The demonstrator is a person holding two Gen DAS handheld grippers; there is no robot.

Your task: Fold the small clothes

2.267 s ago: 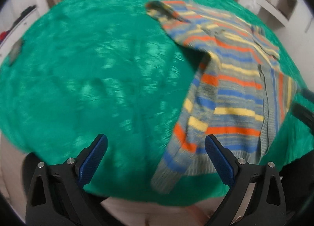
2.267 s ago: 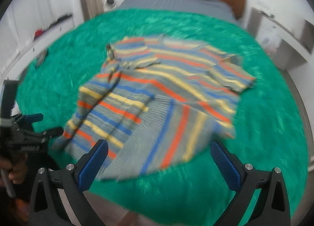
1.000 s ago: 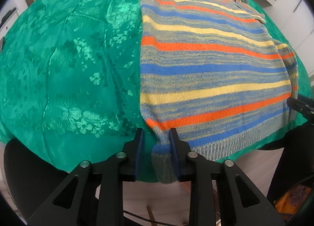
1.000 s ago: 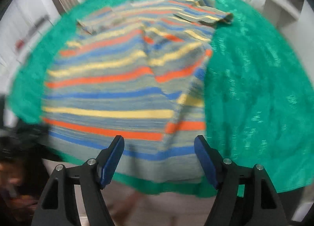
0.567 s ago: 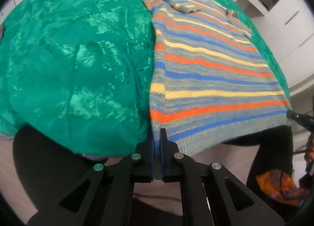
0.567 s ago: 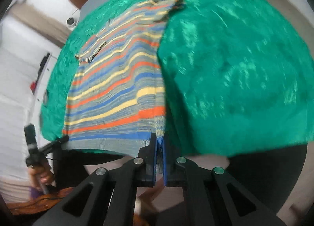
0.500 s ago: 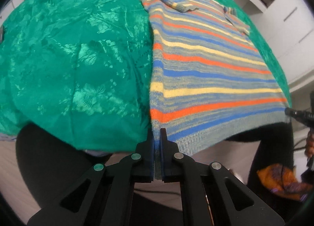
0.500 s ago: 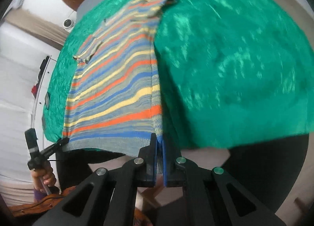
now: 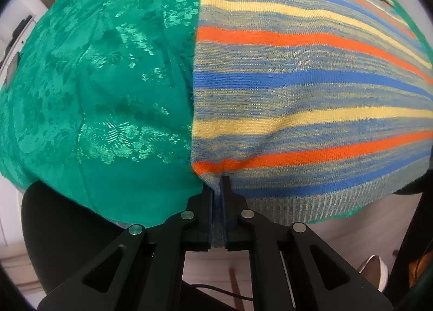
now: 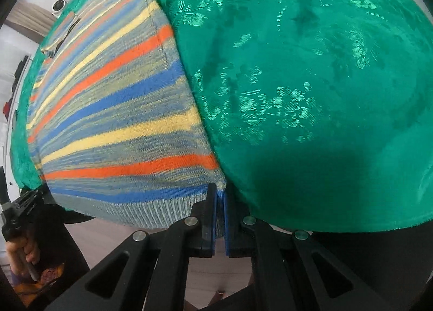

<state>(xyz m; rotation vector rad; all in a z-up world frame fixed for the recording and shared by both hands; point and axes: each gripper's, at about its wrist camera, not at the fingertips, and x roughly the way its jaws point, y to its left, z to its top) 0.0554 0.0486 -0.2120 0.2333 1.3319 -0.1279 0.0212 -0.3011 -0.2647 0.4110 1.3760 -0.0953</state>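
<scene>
A knitted sweater (image 9: 311, 81) with grey, blue, yellow and orange stripes lies spread flat on a green patterned bedspread (image 9: 108, 81). My left gripper (image 9: 217, 184) is shut on the sweater's lower left hem corner; ribbed knit shows between its pads. In the right wrist view the sweater (image 10: 113, 111) fills the left half, the bedspread (image 10: 311, 94) the right. My right gripper (image 10: 219, 189) is shut on the lower right hem corner. The left gripper (image 10: 21, 205) also shows at the far left there, held in a hand (image 10: 24, 251). The hem hangs over the bed's near edge.
The bed's near edge drops to a pale floor (image 9: 338, 219) just under both grippers. Dark clothed legs (image 9: 67, 216) stand against the edge. A white round camera (image 10: 58, 5) sits past the bed's far left. A light shoe (image 9: 373, 270) lies on the floor.
Both grippers have shut on the hem corners, the right one from wide open. They then came down close to the bed, and the sweater now looks stretched flat between them.
</scene>
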